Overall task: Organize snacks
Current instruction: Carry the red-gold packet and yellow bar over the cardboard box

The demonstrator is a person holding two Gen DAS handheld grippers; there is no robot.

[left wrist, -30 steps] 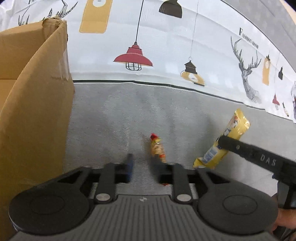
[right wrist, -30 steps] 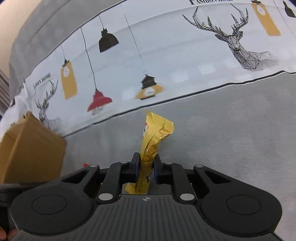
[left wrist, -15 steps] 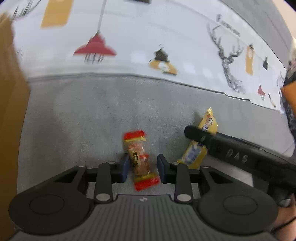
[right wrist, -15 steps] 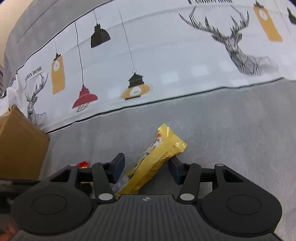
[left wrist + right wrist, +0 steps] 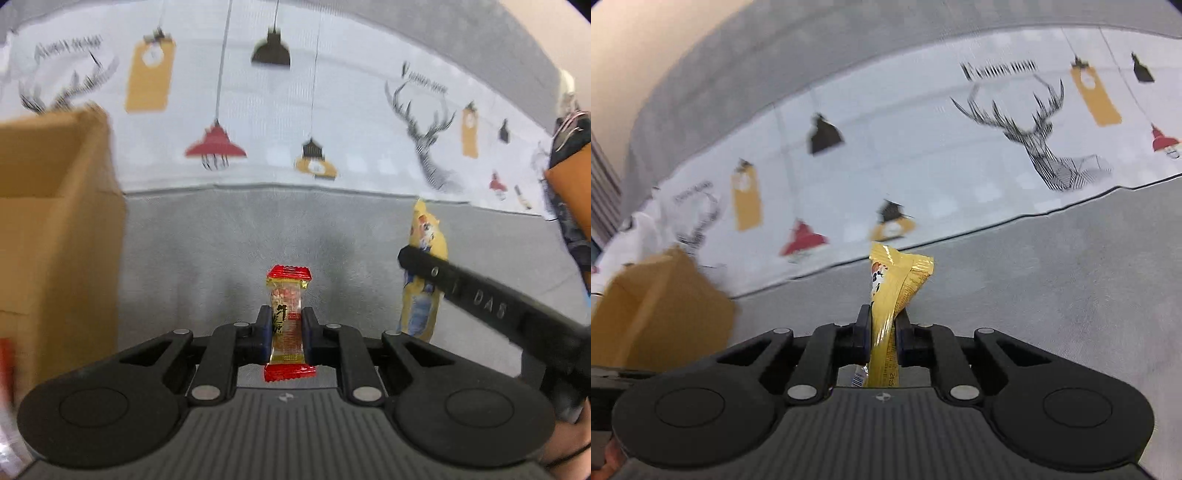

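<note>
Both my grippers are holding snacks above the grey bed.
My left gripper (image 5: 284, 334) is pinching a red candy (image 5: 287, 320); my right gripper (image 5: 883, 334), fingers just closing, is clamping a yellow pack (image 5: 891, 295). Box (image 5: 55, 229) is standing left.

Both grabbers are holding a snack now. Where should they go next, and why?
Probably over to the cardboard box on the left. The left gripper, whose jaws have just been closing, pinches the red candy, and the right gripper, also just closed, pinches the yellow snack pack. Both snacks look lifted off the grey cloth, and the box top is open.
</note>
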